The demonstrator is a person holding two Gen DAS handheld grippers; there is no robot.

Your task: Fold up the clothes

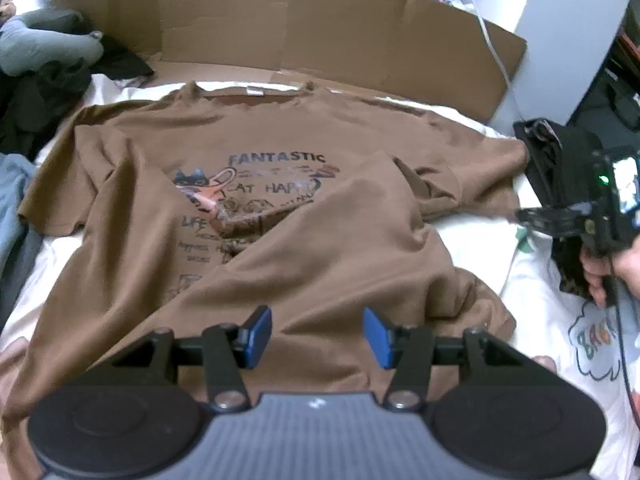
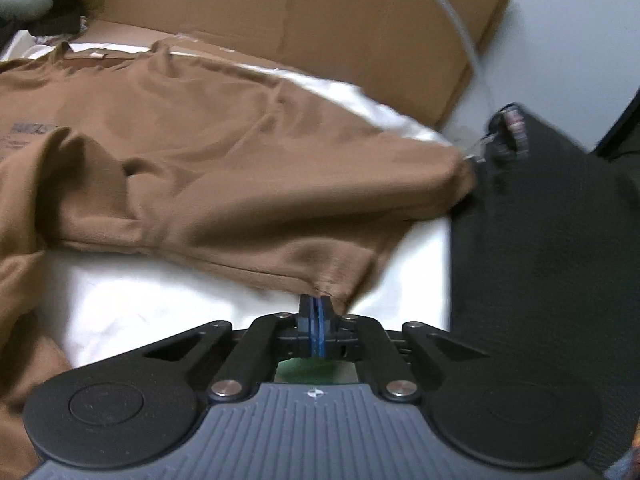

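A brown t-shirt [image 1: 280,140] with a cat print and the word FANTASTIC lies front up on a white sheet [image 2: 160,300], collar at the far side. Its lower right part is folded up over the print. My left gripper [image 1: 317,336] hangs open just above the near hem, blue pads apart with nothing pinched between them. In the right wrist view the shirt's right sleeve [image 2: 320,240] reaches toward my right gripper [image 2: 317,308], whose pads are pressed together on the puckered sleeve hem. From the left wrist view that right gripper [image 1: 520,214] sits at the sleeve's outer edge.
Brown cardboard [image 1: 280,20] stands along the far side. A black garment [image 2: 540,240] lies right of the sleeve. Grey and dark clothes [image 1: 40,40] are piled at the far left, with a blue garment [image 1: 12,192] below them. A white cable [image 1: 492,40] hangs at the back right.
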